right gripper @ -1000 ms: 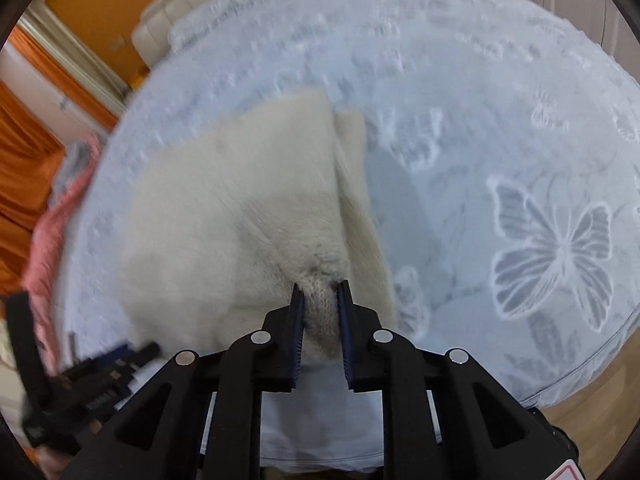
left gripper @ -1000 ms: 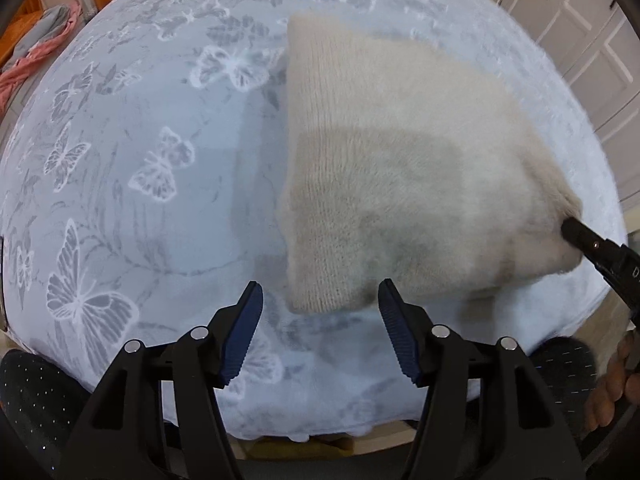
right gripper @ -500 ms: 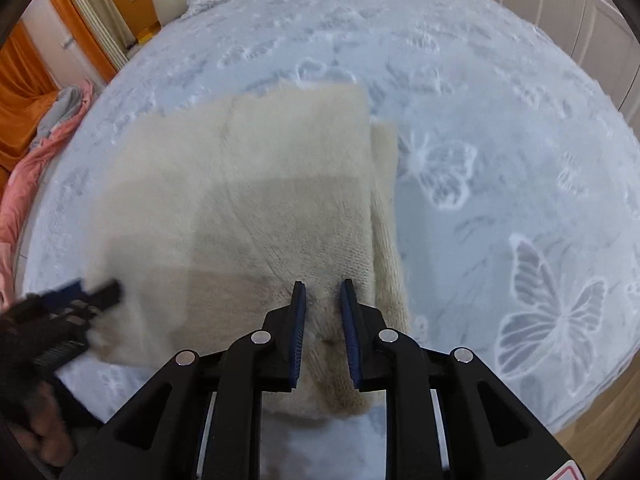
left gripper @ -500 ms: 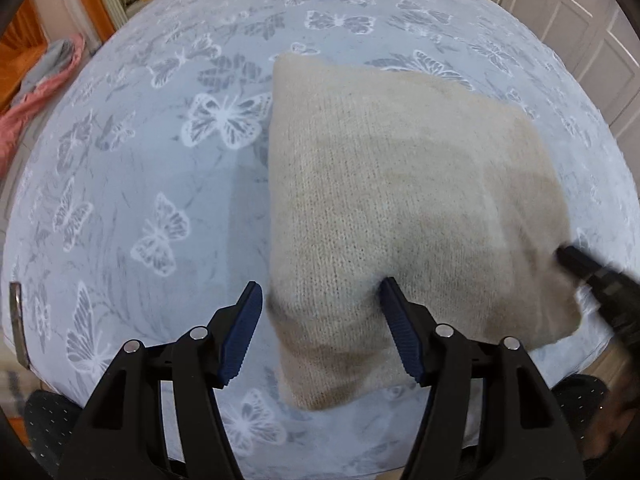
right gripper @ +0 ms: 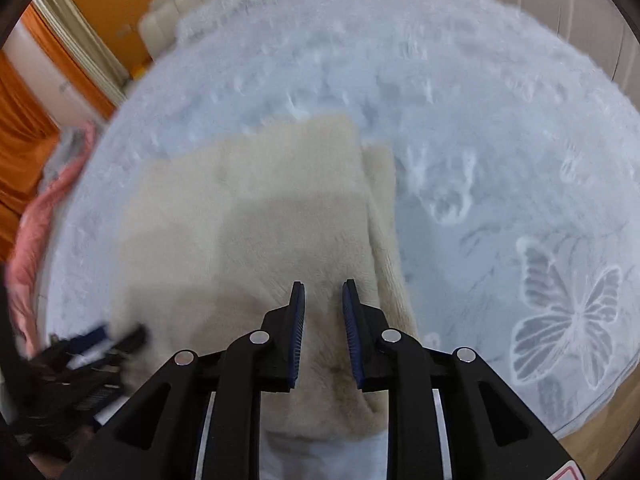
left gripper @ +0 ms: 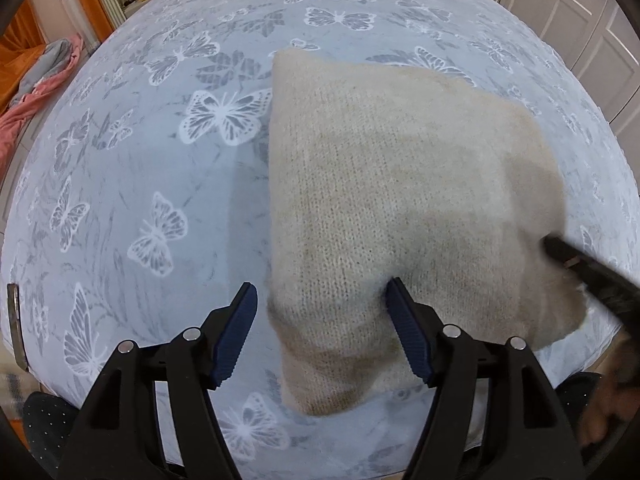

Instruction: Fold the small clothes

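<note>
Sweater (left gripper: 400,200) fuzzy matt knit; bedspread (left gripper: 160,160) smooth cloth, butterfly print; tongs (left gripper: 320,336) pads ribbed.

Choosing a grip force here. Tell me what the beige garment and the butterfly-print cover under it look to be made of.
The folded beige knitted garment: likely wool or a wool-like yarn, matte and fuzzy, with rows of knit stitches and a soft halo showing in the left wrist view. The pale blue butterfly-print bed cover: looks like thin woven fabric, smooth and matte, lying flat with a printed white pattern; the fibre cannot be told.
</note>
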Motion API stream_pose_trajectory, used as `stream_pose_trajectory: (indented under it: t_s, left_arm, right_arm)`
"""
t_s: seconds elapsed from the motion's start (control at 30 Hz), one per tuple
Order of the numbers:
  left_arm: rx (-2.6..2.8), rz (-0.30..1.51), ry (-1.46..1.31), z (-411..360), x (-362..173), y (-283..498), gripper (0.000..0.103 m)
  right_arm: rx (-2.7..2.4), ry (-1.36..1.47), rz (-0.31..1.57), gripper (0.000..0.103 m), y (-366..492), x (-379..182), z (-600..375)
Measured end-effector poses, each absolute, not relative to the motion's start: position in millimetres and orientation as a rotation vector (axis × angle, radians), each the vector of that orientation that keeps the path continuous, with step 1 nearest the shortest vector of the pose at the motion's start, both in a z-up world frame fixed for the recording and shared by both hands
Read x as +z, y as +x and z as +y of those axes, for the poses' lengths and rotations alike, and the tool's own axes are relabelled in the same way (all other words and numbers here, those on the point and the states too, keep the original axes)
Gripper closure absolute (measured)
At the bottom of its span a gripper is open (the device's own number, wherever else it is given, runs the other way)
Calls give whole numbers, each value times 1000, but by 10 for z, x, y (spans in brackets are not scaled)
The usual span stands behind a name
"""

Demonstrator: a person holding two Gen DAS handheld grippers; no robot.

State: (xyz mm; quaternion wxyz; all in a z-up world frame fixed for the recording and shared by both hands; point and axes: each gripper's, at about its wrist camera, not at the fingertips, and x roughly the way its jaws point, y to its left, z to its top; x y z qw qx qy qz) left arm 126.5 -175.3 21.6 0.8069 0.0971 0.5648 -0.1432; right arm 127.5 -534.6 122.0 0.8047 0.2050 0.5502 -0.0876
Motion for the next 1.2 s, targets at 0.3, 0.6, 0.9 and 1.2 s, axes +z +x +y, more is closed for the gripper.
stream_pose_trajectory:
  t_s: [0.3, 0.6, 0.9, 1.2]
  left_arm:
    - [-358, 1200, 36, -1651, 477, 1528, 36]
    - [-377, 1161, 41, -1636, 642, 1435, 36]
    - [-370, 1233, 56, -1725, 344, 1309, 33]
    - [-411, 1245, 60, -1886, 197, 1525, 10]
  right_arm:
    - [-199, 469, 1053, 38, 1390, 1536, -5471]
    - [-26, 563, 902, 94, 1294, 2054, -5540]
    - [-210, 470, 1105, 76, 1323, 1461, -5590]
    - [-221, 602, 1168, 41, 1327, 1103, -5694]
